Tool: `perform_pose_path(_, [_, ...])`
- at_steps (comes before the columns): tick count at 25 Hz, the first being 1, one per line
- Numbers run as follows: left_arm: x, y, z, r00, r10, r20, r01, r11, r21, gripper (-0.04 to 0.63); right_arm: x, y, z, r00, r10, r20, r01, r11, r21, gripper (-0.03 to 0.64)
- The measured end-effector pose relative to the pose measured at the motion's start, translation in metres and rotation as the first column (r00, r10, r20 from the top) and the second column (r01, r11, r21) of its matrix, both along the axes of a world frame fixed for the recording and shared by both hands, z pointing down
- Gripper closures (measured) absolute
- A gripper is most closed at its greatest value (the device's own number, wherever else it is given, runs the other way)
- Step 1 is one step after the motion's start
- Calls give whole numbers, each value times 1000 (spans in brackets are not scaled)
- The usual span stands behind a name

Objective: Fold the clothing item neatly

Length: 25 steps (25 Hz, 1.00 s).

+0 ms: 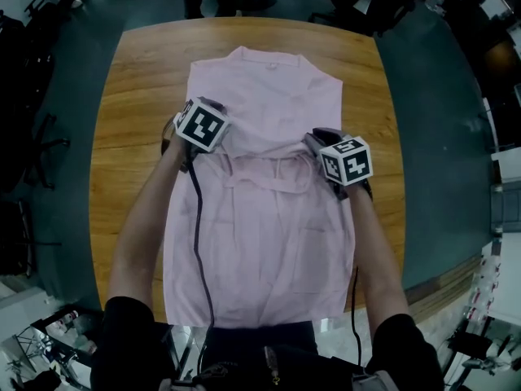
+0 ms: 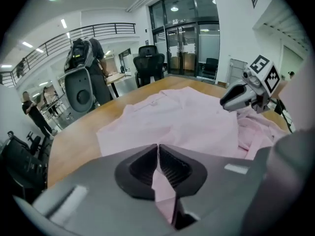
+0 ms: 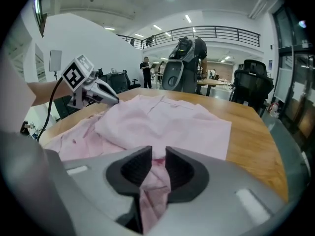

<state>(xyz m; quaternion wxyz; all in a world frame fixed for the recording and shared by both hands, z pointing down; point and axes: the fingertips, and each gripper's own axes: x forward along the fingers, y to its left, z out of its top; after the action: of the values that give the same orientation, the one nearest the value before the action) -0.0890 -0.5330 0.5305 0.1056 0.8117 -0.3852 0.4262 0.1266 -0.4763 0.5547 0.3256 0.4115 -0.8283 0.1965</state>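
Two grippers are pinching one pink shirt [image 1: 269,235], which lies flat on the round wooden table [image 1: 130,96]. The shirt is spread long-ways, with its collar [image 1: 273,63] at the far end and its bottom edge near the person. Some cloth is bunched up across the middle, between the two grippers.

The left gripper [image 2: 158,168] has its jaws squeezed tight together on a thin bit of pink cloth at the shirt's left side. The right gripper [image 3: 157,168] is clamped on a thicker wad of the same cloth at the right side, so its jaws stay a little apart. Each one grips its own side about halfway down, so it looks like they mean to lift or pull both sides evenly. That way a fold can come out straight and not crooked.

I think the folding is only partly done, because most of the shirt is spread out. Far off, past the table, stands a black office chair [image 2: 149,63].
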Motion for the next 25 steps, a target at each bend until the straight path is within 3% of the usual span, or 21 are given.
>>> perform_pose_path(7, [-38, -14, 31, 990, -108, 91, 106, 994, 22, 558, -1, 25, -8, 999, 21, -27, -21, 1000, 10, 541])
perform_pose_path(12, [-61, -2, 8, 979, -200, -25, 201, 976, 79, 469, 14, 73, -36, 997, 65, -29, -63, 996, 58, 541])
perform_pose_path(15, [-65, 23, -15, 970, -220, -105, 229, 969, 93, 469, 28, 106, -50, 996, 87, -30, -84, 994, 69, 541])
perform_pose_path(20, [-49, 101, -31, 959, -198, -203, 209, 977, 36, 471, 37, 163, -57, 997, 75, -10, -75, 995, 59, 541])
perform_pose_path(25, [-38, 188, -48, 956, -184, -228, 202, 978, 58, 471, 39, 230, -54, 998, 47, 33, -49, 997, 57, 546])
